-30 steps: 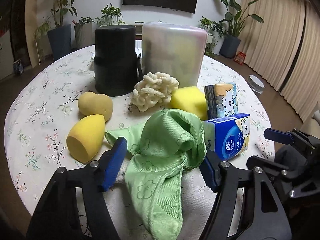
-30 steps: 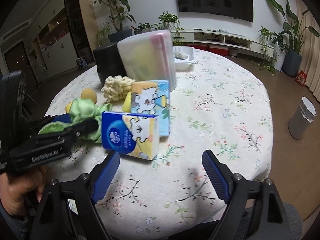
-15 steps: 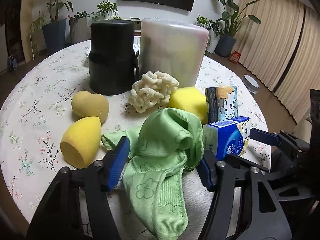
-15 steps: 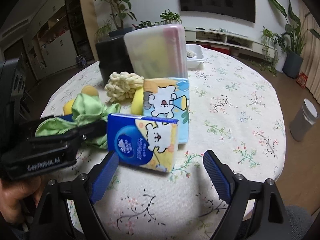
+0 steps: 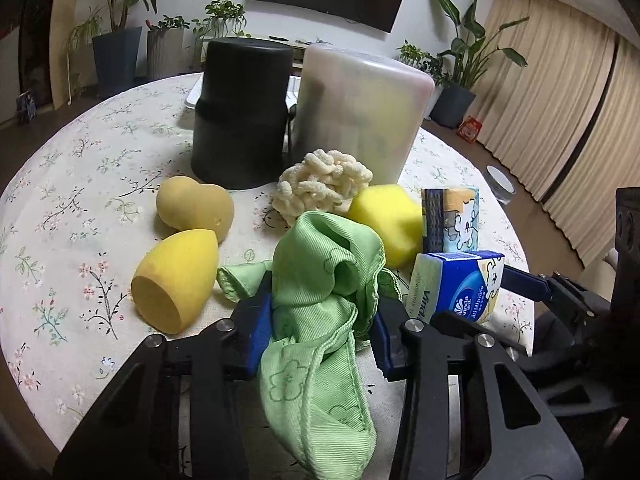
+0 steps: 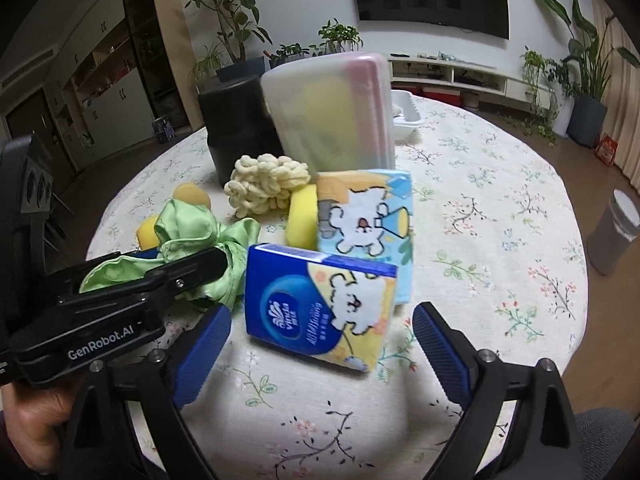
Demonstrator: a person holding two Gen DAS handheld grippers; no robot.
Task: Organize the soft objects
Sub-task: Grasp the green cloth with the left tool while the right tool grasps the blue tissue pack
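Green crumpled microfibre cloth being pinched by left claw, right claw hanging spread before blue tissue pack, floral tabletop.

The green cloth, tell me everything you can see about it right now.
The green cloth is a light green, finely ribbed fabric with stitched edges and faint outlined flower prints. It is bunched into a puffed fold at the top, and a long tail hangs down toward the camera. The left gripper is closed on its middle, a blue pad pressing each side. A flat corner spreads left toward the yellow egg-shaped sponge. From the right wrist view it sits crumpled just left of the blue tissue pack.
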